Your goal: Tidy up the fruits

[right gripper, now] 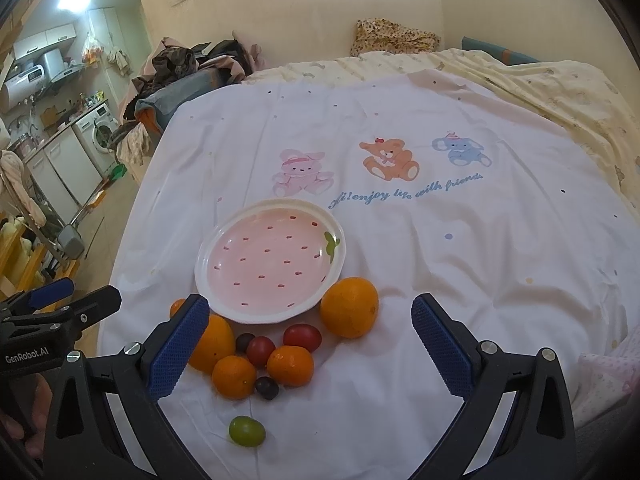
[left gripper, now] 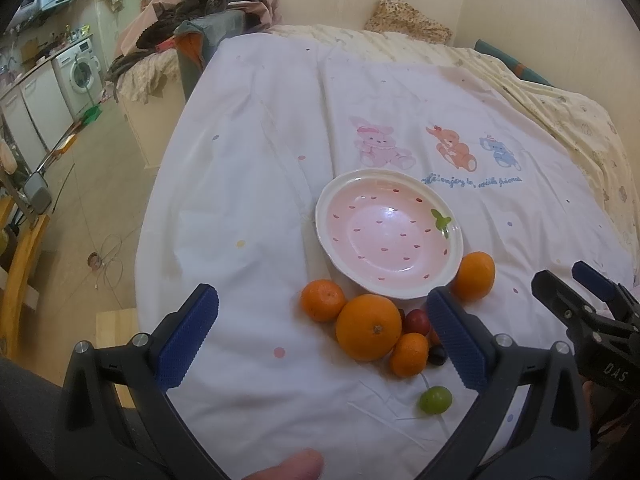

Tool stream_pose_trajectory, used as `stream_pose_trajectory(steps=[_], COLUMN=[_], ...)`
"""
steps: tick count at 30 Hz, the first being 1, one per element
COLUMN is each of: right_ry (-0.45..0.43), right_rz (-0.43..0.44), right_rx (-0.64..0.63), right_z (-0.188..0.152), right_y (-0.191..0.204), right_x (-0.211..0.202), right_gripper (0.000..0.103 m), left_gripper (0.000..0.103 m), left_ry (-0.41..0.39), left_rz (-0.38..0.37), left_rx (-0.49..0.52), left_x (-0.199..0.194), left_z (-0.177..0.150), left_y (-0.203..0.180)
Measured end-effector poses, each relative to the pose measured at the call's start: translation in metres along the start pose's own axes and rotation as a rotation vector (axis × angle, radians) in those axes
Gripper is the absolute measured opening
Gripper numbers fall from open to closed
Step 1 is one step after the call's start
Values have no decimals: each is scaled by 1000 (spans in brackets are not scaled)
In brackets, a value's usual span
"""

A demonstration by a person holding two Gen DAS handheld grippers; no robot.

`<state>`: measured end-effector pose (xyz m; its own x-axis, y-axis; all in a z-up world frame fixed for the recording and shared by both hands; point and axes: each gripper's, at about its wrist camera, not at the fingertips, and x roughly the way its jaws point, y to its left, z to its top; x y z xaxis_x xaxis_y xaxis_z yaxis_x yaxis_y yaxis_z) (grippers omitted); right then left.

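At the plate's (right gripper: 224, 288) 6 o'clock edge the fruits (right gripper: 256, 356) lie clustered on the sheet (right gripper: 460, 280), none plated, both the left gripper (left gripper: 322, 336) and right gripper (right gripper: 310, 340) spread wide and empty, presumably for a first pick.

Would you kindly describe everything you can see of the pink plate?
The plate is a shallow round dish, glossy like glazed ceramic, with a white scalloped rim and a pale pink centre dotted with small red seed marks. A green leaf motif sits at its right edge, strawberry style. It lies flat, upright and empty on the white sheet. Oranges crowd its near rim; whether they touch it is unclear.
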<state>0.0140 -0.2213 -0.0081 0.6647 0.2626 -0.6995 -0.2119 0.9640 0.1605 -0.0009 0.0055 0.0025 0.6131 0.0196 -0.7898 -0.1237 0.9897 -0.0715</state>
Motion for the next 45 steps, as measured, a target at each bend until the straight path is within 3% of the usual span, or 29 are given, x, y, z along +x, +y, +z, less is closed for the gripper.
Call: stream_pose_trajectory(steps=[8,15,18,25,30,31,37,45], right_ry=[35,360,420,533,565,568,552,440], right_rz=[8,11,28,-3,16,33,50,99], right_rx=[57,117,106,-67,-122,-121,-117,-5], right_z=[4,7,10,13,11,11,11,16], right_y=[-12,-46,-49,-40,-40,-41,-41,-45], right_x=[3,65,89,142,160,161,156,98], right_gripper=[103,103,101,83,71,64,61,60], left_gripper=[103,103,103,103,103,103,103,102], left_ry=[40,77,90,119,140,145,169,209], left_rz=[42,35,30,30,27,26,21,16], left_rx=[-31,-41,-40,-43,-51,-53,-43,-30], left_x=[9,15,17,22,26,27,33,40], left_z=[1,-1,-1,-2,-3,-3,-4,-9], left_y=[10,12,11,14,15,16,13,11])
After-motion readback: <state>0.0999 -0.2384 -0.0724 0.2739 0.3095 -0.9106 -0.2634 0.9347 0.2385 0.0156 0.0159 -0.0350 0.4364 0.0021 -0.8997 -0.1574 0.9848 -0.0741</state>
